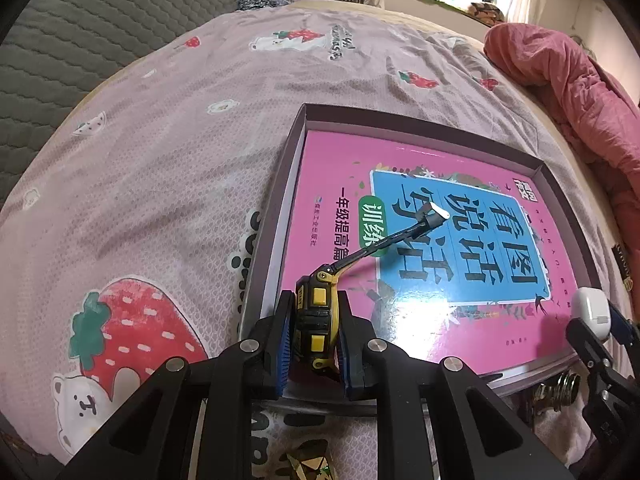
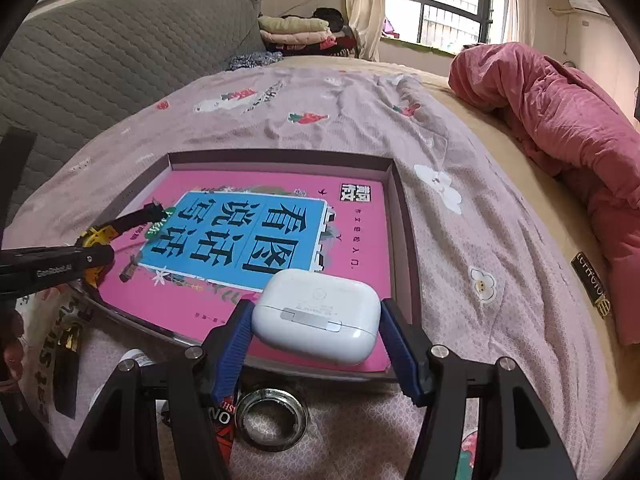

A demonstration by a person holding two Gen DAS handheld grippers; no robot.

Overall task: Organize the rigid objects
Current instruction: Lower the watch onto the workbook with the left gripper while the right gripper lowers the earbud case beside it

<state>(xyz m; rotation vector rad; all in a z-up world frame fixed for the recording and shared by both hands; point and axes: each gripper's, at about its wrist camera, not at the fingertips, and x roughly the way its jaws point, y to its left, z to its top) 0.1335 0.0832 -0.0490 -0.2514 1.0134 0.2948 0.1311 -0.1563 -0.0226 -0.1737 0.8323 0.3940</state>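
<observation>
Tape measure (image 1: pixel 314 320) strap clip, left view only

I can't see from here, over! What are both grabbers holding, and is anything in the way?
Left gripper shut on tape measure. Right gripper around earbud case. Both over the pink book in the box. Nothing blocking.

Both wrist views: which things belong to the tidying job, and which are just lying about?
In the job:
- tape measure, clamped in left gripper
- earbud case between right gripper pads
- shallow box
- pink workbook

Lying about:
- pink quilt
- folded blankets
- glass jar
</observation>
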